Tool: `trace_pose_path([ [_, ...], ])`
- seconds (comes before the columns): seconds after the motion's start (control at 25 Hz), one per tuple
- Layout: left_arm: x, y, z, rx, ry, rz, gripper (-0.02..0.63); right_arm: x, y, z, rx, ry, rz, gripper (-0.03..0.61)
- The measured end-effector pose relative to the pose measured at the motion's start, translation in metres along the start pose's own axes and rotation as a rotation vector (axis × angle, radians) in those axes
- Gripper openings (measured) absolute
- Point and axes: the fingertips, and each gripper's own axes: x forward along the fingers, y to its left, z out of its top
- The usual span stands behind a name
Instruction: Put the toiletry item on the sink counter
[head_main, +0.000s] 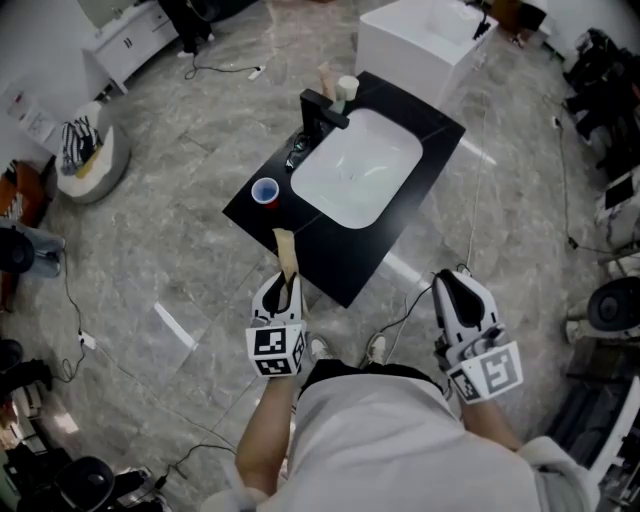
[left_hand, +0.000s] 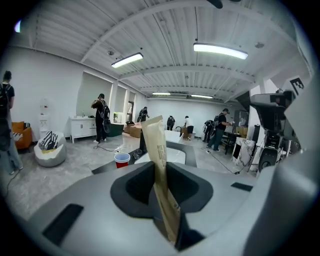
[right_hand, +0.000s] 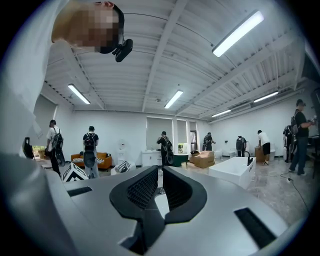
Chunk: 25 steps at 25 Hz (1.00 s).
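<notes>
A flat tan toiletry tube (head_main: 286, 252) sticks out of my left gripper (head_main: 288, 285), which is shut on its lower end. The tube's tip hangs over the near corner of the black sink counter (head_main: 335, 255), above the surface. In the left gripper view the tube (left_hand: 159, 155) stands upright between the jaws of the left gripper (left_hand: 161, 172), with the counter just ahead. My right gripper (head_main: 462, 290) hovers off the counter's right side over the floor. Seen in its own view, the right gripper (right_hand: 160, 175) has its pads nearly together with nothing between them.
The counter holds a white basin (head_main: 355, 165), a black faucet (head_main: 322, 110), a red cup (head_main: 265, 190) near the left corner and a pale cup (head_main: 346, 90) at the back. A white tub (head_main: 420, 30) stands behind. Cables (head_main: 400, 310) cross the floor. People stand far off.
</notes>
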Motion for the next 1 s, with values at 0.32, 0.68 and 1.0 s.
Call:
trace_pose_path([
  [0.32, 0.053, 0.009, -0.024, 0.027, 0.127, -0.023, 0.074, -0.012, -0.018, -0.005, 0.011, 0.017, -0.060, 0.054],
  [0.68, 0.107, 0.029, -0.058, 0.038, 0.262, -0.005, 0.074, -0.026, -0.030, -0.015, 0.022, 0.051, -0.131, 0.054],
  [1.0, 0.140, 0.052, -0.095, 0.020, 0.386, 0.028, 0.074, -0.030, -0.032, -0.019, 0.023, 0.072, -0.163, 0.054],
])
